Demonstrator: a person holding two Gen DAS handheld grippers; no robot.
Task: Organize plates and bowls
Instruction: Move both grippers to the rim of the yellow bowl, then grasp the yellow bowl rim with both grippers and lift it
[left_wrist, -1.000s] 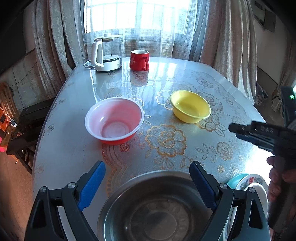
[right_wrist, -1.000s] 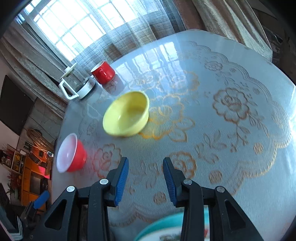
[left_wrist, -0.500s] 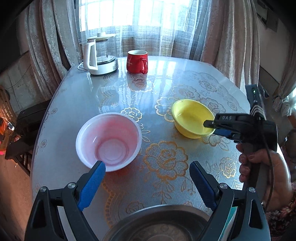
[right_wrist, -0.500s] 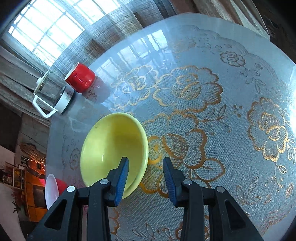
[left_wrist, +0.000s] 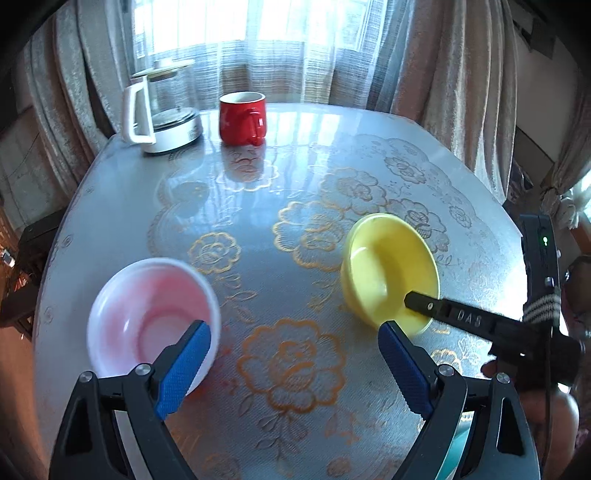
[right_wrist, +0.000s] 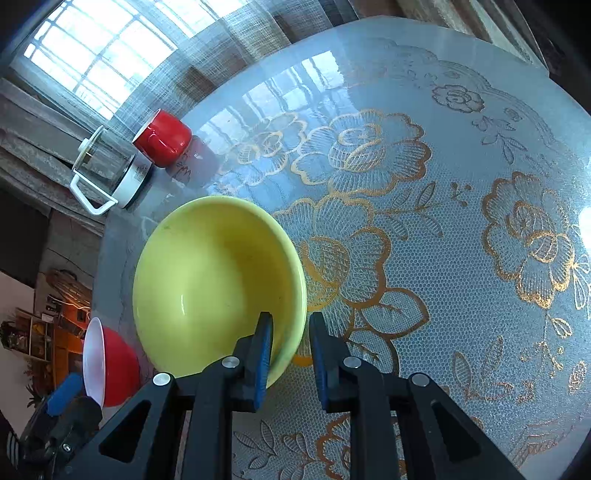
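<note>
Sheer curtains and a bright window back a round table under a glossy grey cloth printed with gold roses. Right tongs: jaws have just been closing and now stand narrow astride the near rim of the yellow ceramic bowl, one blue pad inside the wall and one outside; the left wrist view shows the bowl tipped, its far side lifted off the cloth, which suggests the rim is pinched. Left tongs: jaws spread wide and holding nothing, hovering over the cloth, the left blue pad overlapping the near rim of the red plastic bowl with a white interior; contact cannot be told from either view. That bowl sits upright on the table, well apart from the yellow one. Farther out, near the window edge, stand a red ceramic mug and, just beside it, a glass kettle with a white handle and base; neither seems part of the sorting. A sliver of teal rim shows at the bottom edge between the left tongs' right arm and the person's hand; what it belongs to cannot be told. Progress, as judged: early to middle. Both bowls in view lie single and unstacked; the yellow one appears to be just picked up, and the red one awaits gathering.
</note>
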